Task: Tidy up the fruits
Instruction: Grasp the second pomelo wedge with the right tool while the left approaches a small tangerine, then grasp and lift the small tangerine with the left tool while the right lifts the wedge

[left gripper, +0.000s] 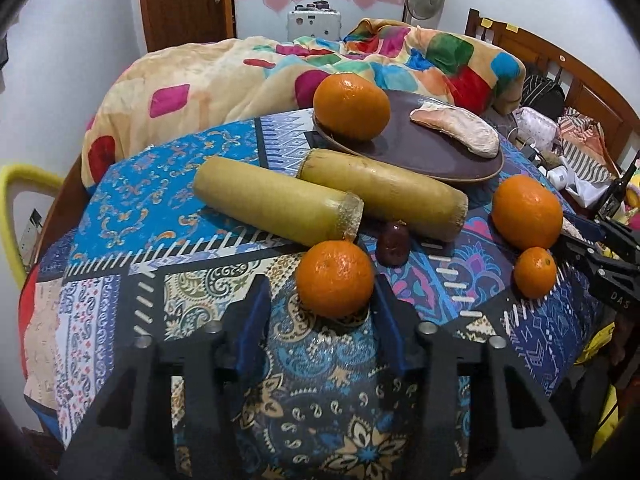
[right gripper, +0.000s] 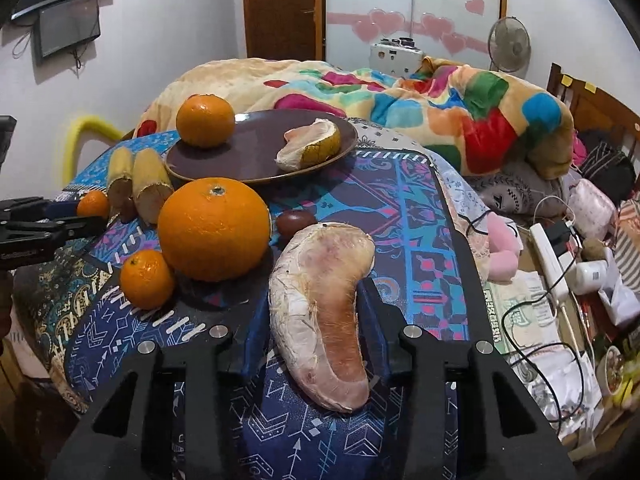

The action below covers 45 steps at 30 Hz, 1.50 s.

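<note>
Two pickups at once here. The left gripper [left gripper: 320, 312] has the orange [left gripper: 335, 278] dead ahead between its blue pads, the right pad at the fruit's flank, a sliver of cloth on the left — bracketing it, not clearly pinching. The right gripper [right gripper: 316, 320] straddles the pomelo wedge [right gripper: 320, 320], and here is the crux: the wedge's long axis runs away from the jaws, along the fingers, so they close across its narrow width — pads look to be against both sides, gripping it. Both fruits sit on the cloth, short of the plate [right gripper: 256, 160], which lies farther ahead and already holds an orange and a wedge.
</note>
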Available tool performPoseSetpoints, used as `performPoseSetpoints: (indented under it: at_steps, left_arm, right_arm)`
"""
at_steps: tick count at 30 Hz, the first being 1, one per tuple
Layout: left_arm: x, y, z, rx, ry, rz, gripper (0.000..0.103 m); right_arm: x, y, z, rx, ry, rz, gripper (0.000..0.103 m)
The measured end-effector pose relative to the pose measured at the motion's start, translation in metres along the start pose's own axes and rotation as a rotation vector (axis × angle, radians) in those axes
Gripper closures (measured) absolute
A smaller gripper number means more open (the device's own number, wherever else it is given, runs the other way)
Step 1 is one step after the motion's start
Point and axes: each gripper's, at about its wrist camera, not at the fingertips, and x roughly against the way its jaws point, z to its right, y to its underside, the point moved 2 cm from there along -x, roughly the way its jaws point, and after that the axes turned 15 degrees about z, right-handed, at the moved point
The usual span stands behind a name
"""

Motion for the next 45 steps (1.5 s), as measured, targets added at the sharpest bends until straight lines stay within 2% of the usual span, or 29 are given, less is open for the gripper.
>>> performPoseSetpoints:
  at_steps: [6,12,13,14,16,19,29,41,45]
  left_arm:
    - [-0.001,-0.002,0.004,0.001,0.022,0.012,0.066]
    - [0.008,-0.004,0.006,-0.005,0.03,0.026,0.067]
    - [0.011,-0.005,0.006,-0.009,0.029,0.035,0.067]
    - [0.016,-0.007,0.007,-0.011,0.031,0.043,0.067]
    - [0.022,-0.009,0.008,-0.012,0.037,0.057,0.067]
    - [0.034,-0.016,0.01,-0.016,0.037,0.088,0.067]
    - [0.056,-0.035,0.023,-0.038,0.055,0.157,0.067]
    - [0.043,-0.064,0.033,-0.027,0.088,0.188,0.067]
    - [0.035,-0.073,0.035,-0.035,0.079,0.196,0.067]
  right_arm:
    - [0.004,-0.001,0.001,-0.003,-0.001,0.011,0.066]
    - [0.008,-0.003,0.0,-0.008,-0.002,0.02,0.068]
    - [0.01,-0.004,0.0,-0.008,-0.001,0.023,0.07]
    - [0.012,-0.006,0.0,-0.007,-0.004,0.03,0.077]
    - [0.017,-0.012,-0.002,0.006,0.01,0.047,0.081]
    - [0.021,-0.017,-0.002,-0.006,-0.009,0.05,0.081]
    - [0.035,-0.031,-0.002,-0.002,0.007,0.102,0.082]
    - [0.033,-0.076,-0.011,0.047,-0.009,0.195,0.083]
    - [0.024,-0.089,-0.016,0.059,-0.012,0.221,0.083]
